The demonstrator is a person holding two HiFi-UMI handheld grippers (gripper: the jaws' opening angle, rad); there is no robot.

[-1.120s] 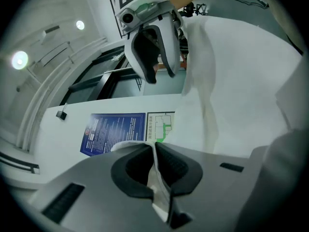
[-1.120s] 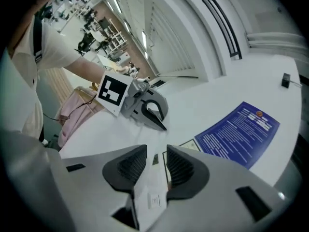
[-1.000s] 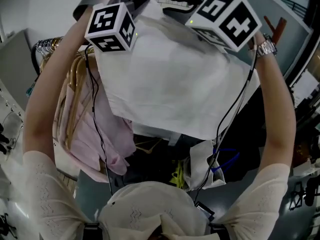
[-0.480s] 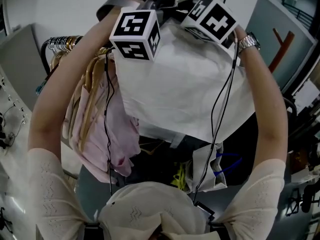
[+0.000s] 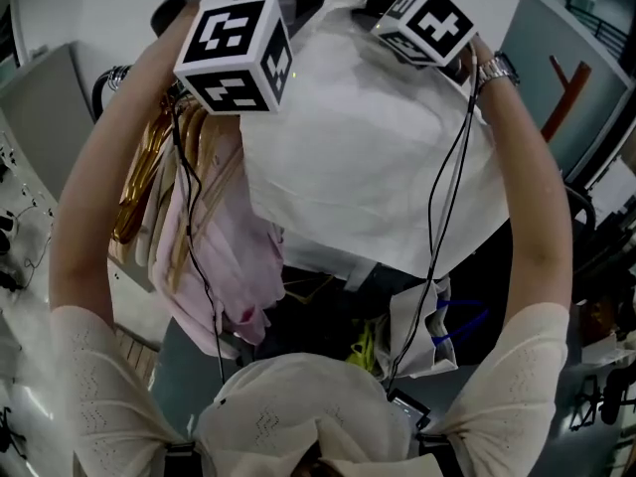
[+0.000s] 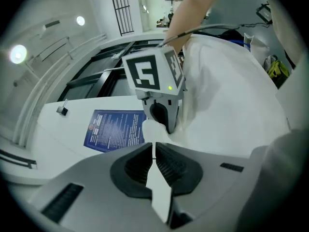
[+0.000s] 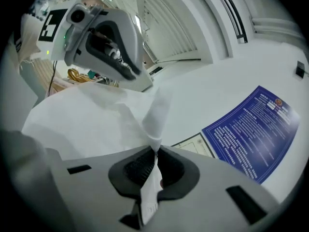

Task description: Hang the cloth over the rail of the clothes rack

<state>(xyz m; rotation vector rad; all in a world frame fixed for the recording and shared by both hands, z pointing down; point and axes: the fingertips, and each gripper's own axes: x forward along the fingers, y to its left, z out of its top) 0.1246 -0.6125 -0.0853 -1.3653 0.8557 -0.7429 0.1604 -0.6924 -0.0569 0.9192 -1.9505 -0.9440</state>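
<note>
A white cloth (image 5: 368,157) hangs spread out in front of me, held up by its top edge. My left gripper (image 6: 153,146) is shut on a fold of that edge; its marker cube (image 5: 234,53) is at the top left of the head view. My right gripper (image 7: 155,151) is closing, with a strip of the cloth (image 7: 157,112) pinched between its pads; its cube (image 5: 427,23) is at the top right. The two grippers face each other close together. The rack's dark rail (image 5: 107,82) curves at the upper left, beside the cloth.
Wooden hangers (image 5: 149,167) and a pink garment (image 5: 224,256) hang from the rail at the left. A blue poster (image 7: 256,129) is on the white wall ahead. Bags (image 5: 422,326) and dark clutter lie on the floor under the cloth.
The right gripper's cube has drawn further away and towards the left one. The cloth stays raised, now closer to the hangers, which show more fully at the left.
</note>
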